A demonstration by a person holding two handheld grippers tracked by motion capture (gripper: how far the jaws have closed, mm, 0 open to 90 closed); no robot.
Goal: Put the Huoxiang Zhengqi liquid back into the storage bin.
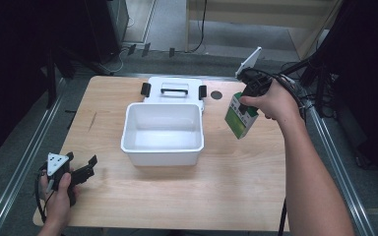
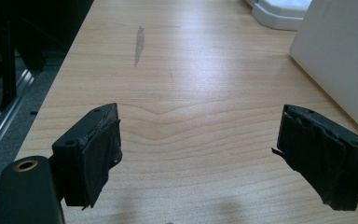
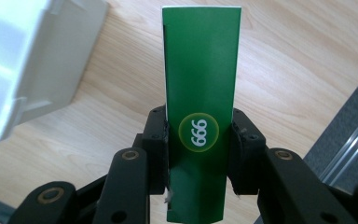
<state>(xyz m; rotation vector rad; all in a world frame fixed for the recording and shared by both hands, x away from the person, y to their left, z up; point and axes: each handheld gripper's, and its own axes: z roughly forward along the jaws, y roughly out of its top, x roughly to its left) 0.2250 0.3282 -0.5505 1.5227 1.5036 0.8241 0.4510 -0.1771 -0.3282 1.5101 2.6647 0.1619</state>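
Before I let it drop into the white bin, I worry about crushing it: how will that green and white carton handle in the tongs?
The green carton looks like thin card, so probably light and easily dented. The right tongs clamp its narrow sides with no visible buckling, so the grip seems gentle enough. Its glossy faces may slip. Tall and slim, it would likely tip over in the white bin.

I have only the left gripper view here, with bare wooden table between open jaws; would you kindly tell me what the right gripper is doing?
Observer: The right gripper is shut on a tall green-and-white cardboard box.
Operator: Where is it, relative to the container?
Observer: It is held above the table, just to the right of the open white plastic bin.
Operator: Is anything inside the bin?
Observer: No, it looks empty; its white lid lies behind it.
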